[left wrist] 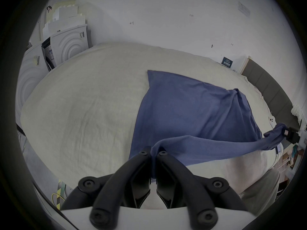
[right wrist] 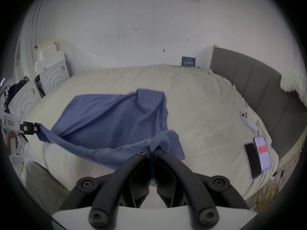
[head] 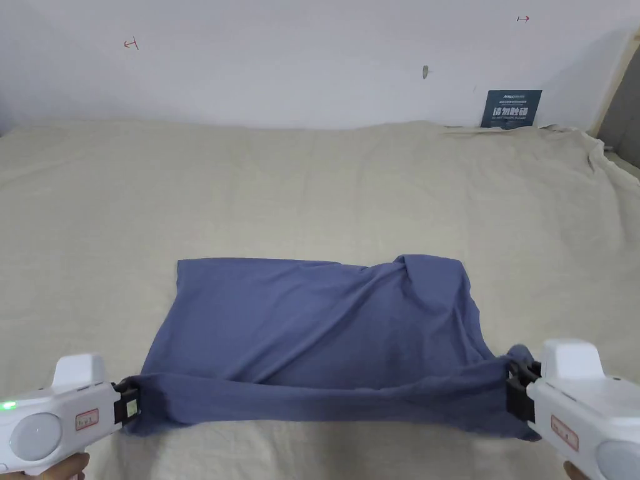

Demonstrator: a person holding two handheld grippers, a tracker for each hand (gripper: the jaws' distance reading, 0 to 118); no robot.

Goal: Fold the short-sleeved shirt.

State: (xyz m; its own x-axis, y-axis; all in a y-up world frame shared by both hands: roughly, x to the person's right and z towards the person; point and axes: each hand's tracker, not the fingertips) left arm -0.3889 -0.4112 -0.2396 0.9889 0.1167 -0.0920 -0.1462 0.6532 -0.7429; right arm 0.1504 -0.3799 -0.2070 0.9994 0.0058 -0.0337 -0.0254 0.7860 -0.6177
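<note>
Two grippers, left gripper [head: 128, 403] and right gripper [head: 515, 381], jaws clamped on shirt [head: 312, 325] near edge.

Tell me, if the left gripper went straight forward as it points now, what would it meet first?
Probably the blue shirt that the left gripper already pinches; beyond it lies the beige bed cover. Depth is uncertain.

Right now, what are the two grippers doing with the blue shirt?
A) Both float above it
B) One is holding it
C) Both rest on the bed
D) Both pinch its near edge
D: the left gripper and right gripper each have jaws closed on the blue shirt's near edge, stretched between them.
</note>
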